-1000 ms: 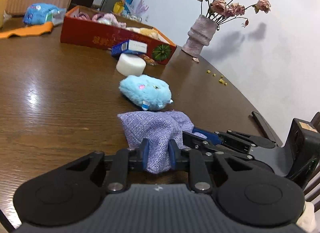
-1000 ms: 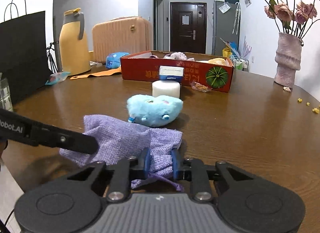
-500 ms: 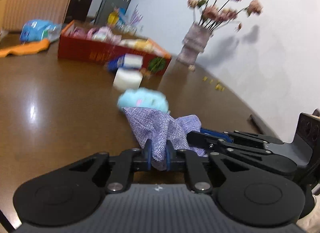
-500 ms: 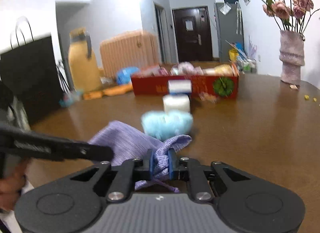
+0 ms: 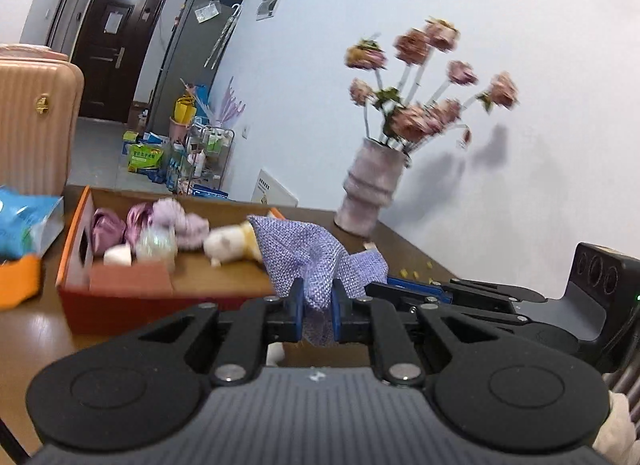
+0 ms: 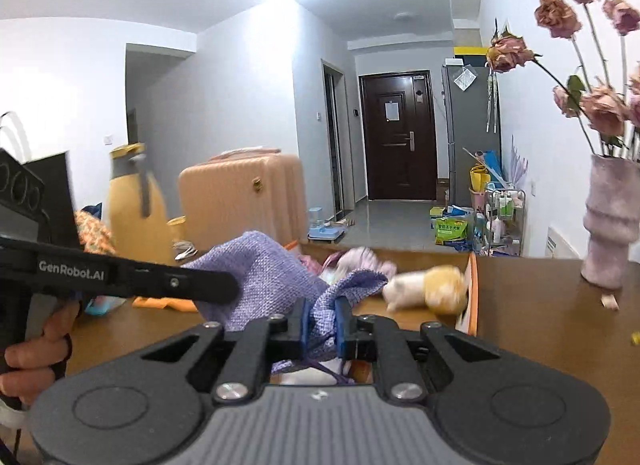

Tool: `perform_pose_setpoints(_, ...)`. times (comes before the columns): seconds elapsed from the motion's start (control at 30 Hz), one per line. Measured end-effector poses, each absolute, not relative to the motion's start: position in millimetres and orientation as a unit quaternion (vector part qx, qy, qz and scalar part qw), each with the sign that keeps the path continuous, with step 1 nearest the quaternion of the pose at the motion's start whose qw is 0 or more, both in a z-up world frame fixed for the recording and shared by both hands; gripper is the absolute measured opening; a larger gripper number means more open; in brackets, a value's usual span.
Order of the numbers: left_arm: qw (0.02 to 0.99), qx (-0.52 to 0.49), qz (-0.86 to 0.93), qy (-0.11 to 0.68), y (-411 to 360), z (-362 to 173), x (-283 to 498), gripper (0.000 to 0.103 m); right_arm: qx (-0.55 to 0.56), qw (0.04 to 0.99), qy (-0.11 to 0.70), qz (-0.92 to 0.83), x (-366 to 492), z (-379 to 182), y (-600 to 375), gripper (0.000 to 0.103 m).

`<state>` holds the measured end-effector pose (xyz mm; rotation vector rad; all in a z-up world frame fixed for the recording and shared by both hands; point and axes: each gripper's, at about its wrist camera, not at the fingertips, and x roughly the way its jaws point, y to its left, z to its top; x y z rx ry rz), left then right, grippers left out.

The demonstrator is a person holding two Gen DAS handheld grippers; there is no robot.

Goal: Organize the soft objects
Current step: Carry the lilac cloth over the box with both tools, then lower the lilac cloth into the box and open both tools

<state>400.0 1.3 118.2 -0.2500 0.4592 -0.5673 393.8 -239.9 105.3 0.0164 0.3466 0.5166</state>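
Both grippers hold one lilac woven cloth pouch [image 5: 308, 253] in the air, in front of a red cardboard box [image 5: 120, 293]. My left gripper [image 5: 317, 305] is shut on one bunched edge of it. My right gripper [image 6: 321, 319] is shut on the other edge of the pouch [image 6: 260, 265], whose drawstring hangs below. The box [image 6: 470, 289] holds pink and purple soft things [image 5: 160, 221] and a white-and-yellow plush [image 5: 232, 245], also seen as the plush [image 6: 428, 287] from the right. The blue plush toy is hidden below the grippers.
A pink vase with dried roses [image 5: 372, 193] stands on the brown table [image 6: 540, 305] to the right of the box. A blue packet [image 5: 24, 225] and orange cloth [image 5: 16, 281] lie left of it. A yellow jug [image 6: 132, 205] and a suitcase [image 6: 240, 201] stand behind.
Both grippers closed tighter on the pouch and lifted it off the table, carrying it up and forward toward the red box. The blue plush and white block dropped out of view.
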Motion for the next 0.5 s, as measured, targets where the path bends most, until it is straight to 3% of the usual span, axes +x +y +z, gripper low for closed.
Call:
perform_pose_setpoints(0.27,0.922,-0.128,-0.225,0.286,5,76,516,0.016,-0.001,0.942,0.230,0.245,533,73,-219,0.013)
perform_pose_setpoints(0.3,0.918,-0.132,-0.210,0.309,4,63,527,0.021,-0.007,0.939,0.244,0.243,545,65,-214,0.013)
perform_pose_setpoints(0.33,0.912,-0.122,-0.199,0.336,4,54,535,0.033,-0.012,0.934,0.262,0.243,559,55,-209,0.013)
perform_pose_setpoints(0.5,0.913,-0.105,-0.194,0.344,6,45,537,0.051,-0.038,0.918,0.307,0.249,577,23,-185,0.020)
